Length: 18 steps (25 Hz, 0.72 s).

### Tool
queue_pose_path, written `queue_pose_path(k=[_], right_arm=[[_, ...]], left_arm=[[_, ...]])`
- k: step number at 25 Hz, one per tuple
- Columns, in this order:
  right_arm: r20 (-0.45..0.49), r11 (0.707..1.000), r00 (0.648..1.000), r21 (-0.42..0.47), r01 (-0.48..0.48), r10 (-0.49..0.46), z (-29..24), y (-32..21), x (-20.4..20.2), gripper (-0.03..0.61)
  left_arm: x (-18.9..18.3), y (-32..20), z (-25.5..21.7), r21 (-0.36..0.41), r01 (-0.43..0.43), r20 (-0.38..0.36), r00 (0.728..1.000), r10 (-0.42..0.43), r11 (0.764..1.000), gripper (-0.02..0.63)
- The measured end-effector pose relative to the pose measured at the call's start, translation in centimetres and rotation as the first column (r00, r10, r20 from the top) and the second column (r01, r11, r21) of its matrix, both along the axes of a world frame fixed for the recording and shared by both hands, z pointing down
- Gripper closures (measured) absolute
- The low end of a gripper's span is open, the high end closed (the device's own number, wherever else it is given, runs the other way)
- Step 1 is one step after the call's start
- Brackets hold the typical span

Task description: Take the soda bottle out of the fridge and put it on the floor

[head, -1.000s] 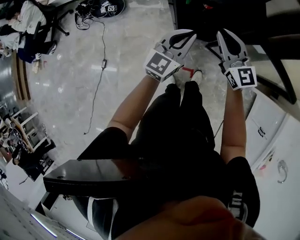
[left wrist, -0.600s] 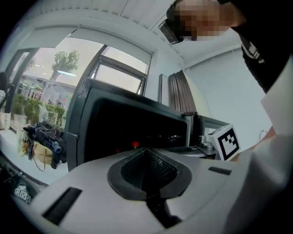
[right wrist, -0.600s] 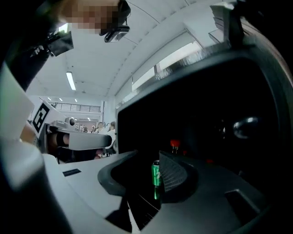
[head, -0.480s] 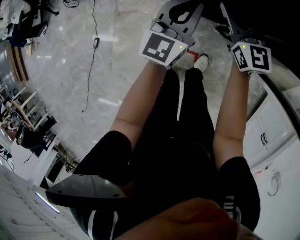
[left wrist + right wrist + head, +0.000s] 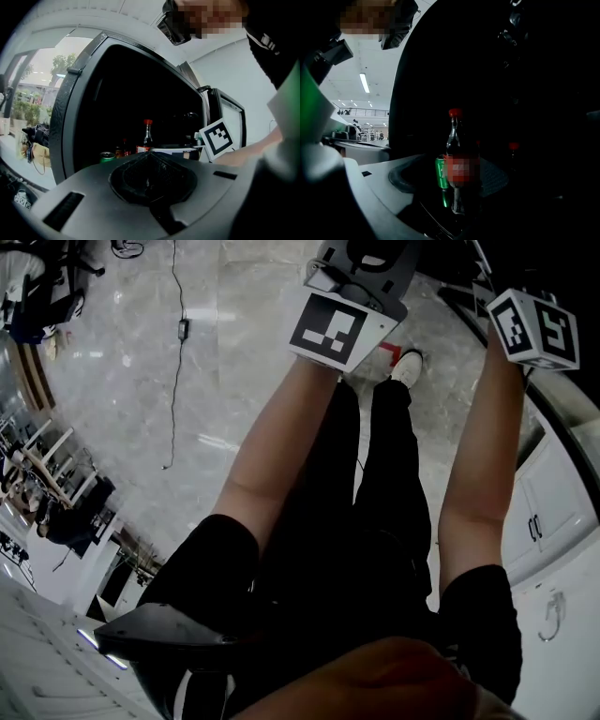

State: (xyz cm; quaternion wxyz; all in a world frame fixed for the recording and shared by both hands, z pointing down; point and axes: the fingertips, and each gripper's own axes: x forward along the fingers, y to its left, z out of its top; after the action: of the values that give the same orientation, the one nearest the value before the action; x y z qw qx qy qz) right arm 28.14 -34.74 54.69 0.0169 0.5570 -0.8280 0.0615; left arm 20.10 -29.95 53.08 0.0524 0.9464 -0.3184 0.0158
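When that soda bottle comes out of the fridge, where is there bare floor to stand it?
The pale grey marble floor is bare between the thin black cable and the person's black trouser legs. Crowded: the dark fridge, where the red-capped soda bottle stands beside a green can.

A: What colours are showing in front of you?
B: You're facing a soda bottle carrying a red cap over dark liquid, and a can shining green.
A: And looking down?
B: You're wearing black trousers and a white shoe over grey marbled floor; your marker cubes are showing black-and-white squares.
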Motion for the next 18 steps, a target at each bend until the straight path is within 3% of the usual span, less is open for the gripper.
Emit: queue_pose_path(k=[12, 18], right_arm=[[-0.046, 0.999, 0.998, 0.013, 0.046, -0.045, -1.1, -5.2, -1.2, 0.252], [-0.109, 1.0, 0.994, 0.012, 0.014, -0.012, -0.6, -6.5, -1.0, 0.256]], left_arm=[[-0.2, -0.5, 0.5, -0.023, -0.021, -0.014, 1.0, 0.021, 1.0, 0.618], [-0.7, -1.0, 0.7, -0.026, -0.011, -0.015, 1.0, 0.011, 1.0, 0.618]])
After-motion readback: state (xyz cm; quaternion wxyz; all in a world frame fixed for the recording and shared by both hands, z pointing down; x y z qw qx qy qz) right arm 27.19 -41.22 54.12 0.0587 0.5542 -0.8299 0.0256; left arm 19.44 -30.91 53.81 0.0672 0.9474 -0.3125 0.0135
